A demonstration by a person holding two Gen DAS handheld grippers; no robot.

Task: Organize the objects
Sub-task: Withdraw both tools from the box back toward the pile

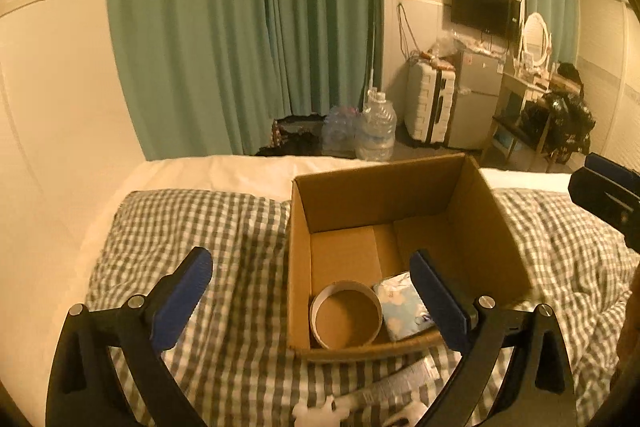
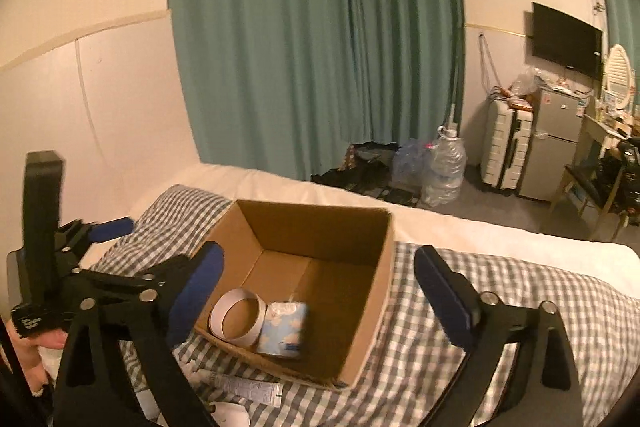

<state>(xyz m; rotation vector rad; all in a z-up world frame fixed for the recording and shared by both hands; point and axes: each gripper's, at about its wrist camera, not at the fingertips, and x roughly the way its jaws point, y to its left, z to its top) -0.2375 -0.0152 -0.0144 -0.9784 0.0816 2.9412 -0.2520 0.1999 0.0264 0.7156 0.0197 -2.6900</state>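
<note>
Cardboard box [image 2: 360,303] sits open-side up, holding a flat-lying tape ring [image 2: 239,322].

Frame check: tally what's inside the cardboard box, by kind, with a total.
Inside the box:
Tape roll: 1
Tissue pack: 1
Total: 2
Both grippers, left and right, are open and hold nothing.
</note>
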